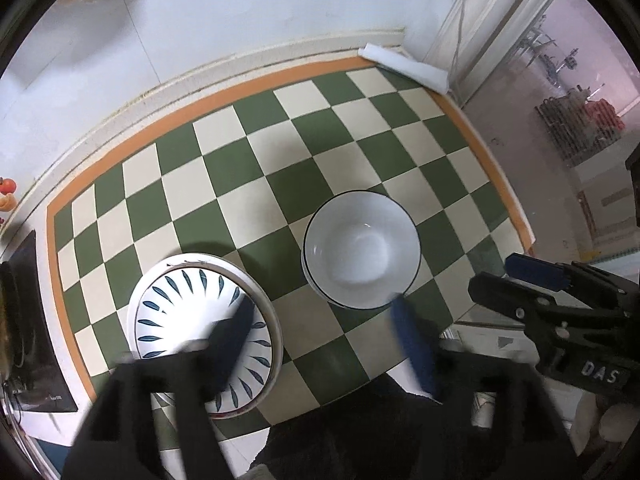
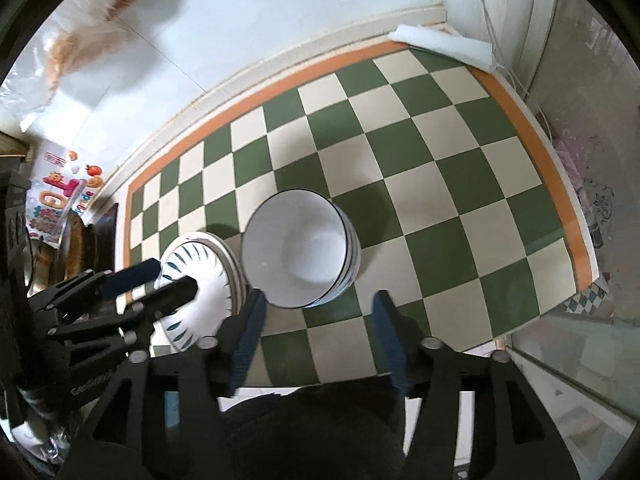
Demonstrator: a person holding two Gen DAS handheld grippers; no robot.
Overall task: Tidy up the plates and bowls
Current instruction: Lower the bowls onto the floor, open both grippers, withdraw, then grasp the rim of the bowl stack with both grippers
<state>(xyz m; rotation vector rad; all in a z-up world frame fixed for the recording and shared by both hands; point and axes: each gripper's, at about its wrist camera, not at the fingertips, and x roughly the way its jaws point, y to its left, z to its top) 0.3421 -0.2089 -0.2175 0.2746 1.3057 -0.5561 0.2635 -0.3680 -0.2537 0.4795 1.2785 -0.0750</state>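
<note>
A stack of plates topped by a white plate with blue leaf marks (image 1: 188, 312) lies on the green and cream checked table (image 1: 280, 160). Next to it on the right stand stacked white bowls with dark rims (image 1: 362, 244). My left gripper (image 1: 324, 316) is open above the table's near edge, its left finger over the plate and its right finger at the bowl's near rim. In the right wrist view the plates (image 2: 200, 276) and bowls (image 2: 298, 252) show too. My right gripper (image 2: 318, 312) is open and empty just in front of the bowls. The left gripper (image 2: 164, 278) hangs over the plates there.
A folded white cloth (image 1: 404, 66) lies at the table's far right corner by the wall. A dark flat device (image 1: 28, 340) sits left of the table. Pans and clutter (image 2: 72, 248) stand at the left. The floor (image 1: 560, 184) drops away to the right.
</note>
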